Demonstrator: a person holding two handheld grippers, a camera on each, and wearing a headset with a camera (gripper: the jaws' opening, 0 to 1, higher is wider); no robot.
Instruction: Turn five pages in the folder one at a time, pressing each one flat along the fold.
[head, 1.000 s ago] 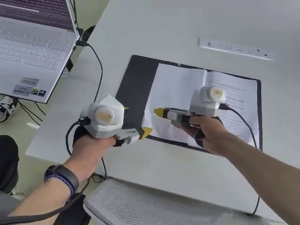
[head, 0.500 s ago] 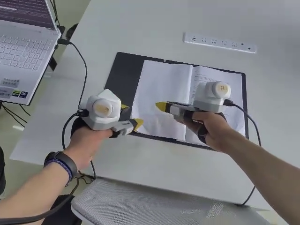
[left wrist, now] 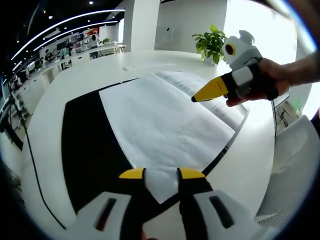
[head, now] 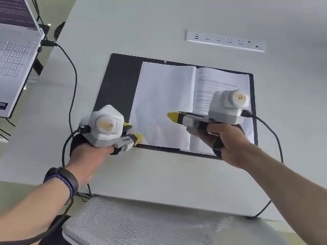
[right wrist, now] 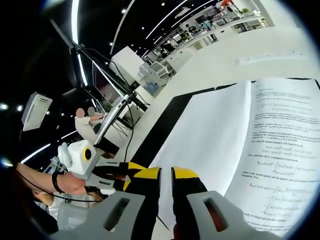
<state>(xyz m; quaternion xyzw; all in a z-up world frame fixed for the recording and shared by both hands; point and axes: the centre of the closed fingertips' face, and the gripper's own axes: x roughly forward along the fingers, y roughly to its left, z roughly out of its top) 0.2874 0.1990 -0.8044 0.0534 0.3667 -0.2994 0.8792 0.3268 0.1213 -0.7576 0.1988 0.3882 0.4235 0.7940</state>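
Folder lies open near the worktop's front edge, with a blank page left of the fold and a printed page right of it. The right gripper, jaws nearly closed and empty, hovers over the blank page. The left gripper, jaws slightly parted and empty, sits at the folder's front edge. The next move is probably pressing the blank page flat along the fold.

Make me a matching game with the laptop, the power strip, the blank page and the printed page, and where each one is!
Things:
1 laptop
2 power strip
3 blank page
4 printed page

Places:
A just right of the fold
B beyond the folder
C just left of the fold
D far to the folder's left

Pairs: 1-D, 2-B, 3-C, 4-A
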